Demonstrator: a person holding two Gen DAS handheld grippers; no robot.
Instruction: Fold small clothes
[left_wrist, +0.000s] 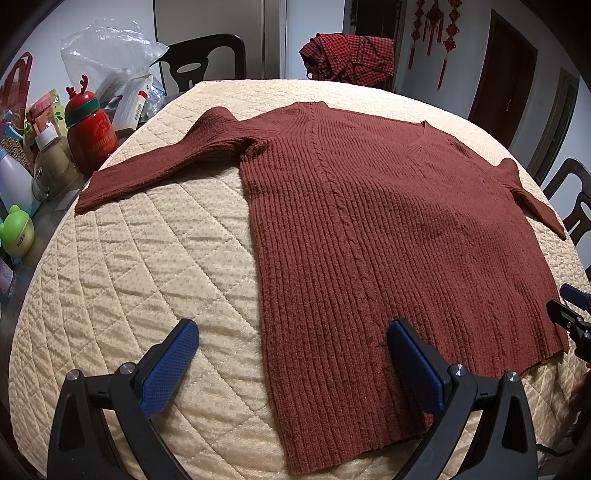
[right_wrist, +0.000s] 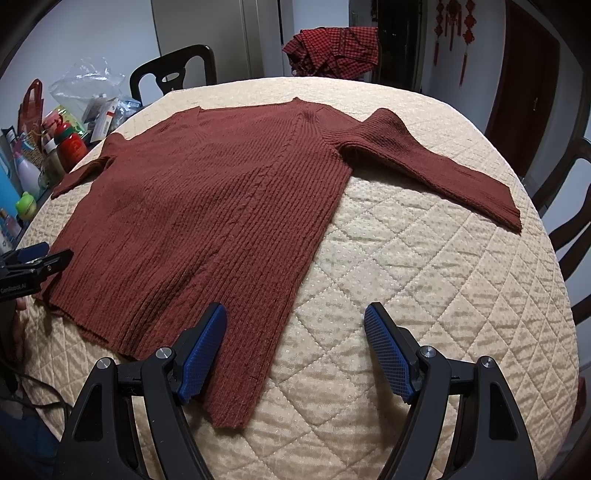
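A rust-brown ribbed knit sweater (left_wrist: 373, 236) (right_wrist: 207, 206) lies spread flat on the quilted cream table cover (left_wrist: 147, 266) (right_wrist: 424, 273), both sleeves stretched out sideways. My left gripper (left_wrist: 291, 343) is open above the sweater's near left hem corner, with nothing between its blue pads. My right gripper (right_wrist: 295, 328) is open over the near right hem corner, also holding nothing. In the left wrist view the right gripper's tips (left_wrist: 569, 314) show at the right edge; in the right wrist view the left gripper (right_wrist: 40, 258) shows at the left edge.
Bottles, a red reindeer flask (left_wrist: 90, 129), boxes and a clear plastic bag (left_wrist: 107, 51) crowd the left of the table. A red checked cloth (left_wrist: 347, 55) hangs on a far chair. Dark chairs (right_wrist: 569, 206) stand around the table. Bare quilt lies on either side of the sweater.
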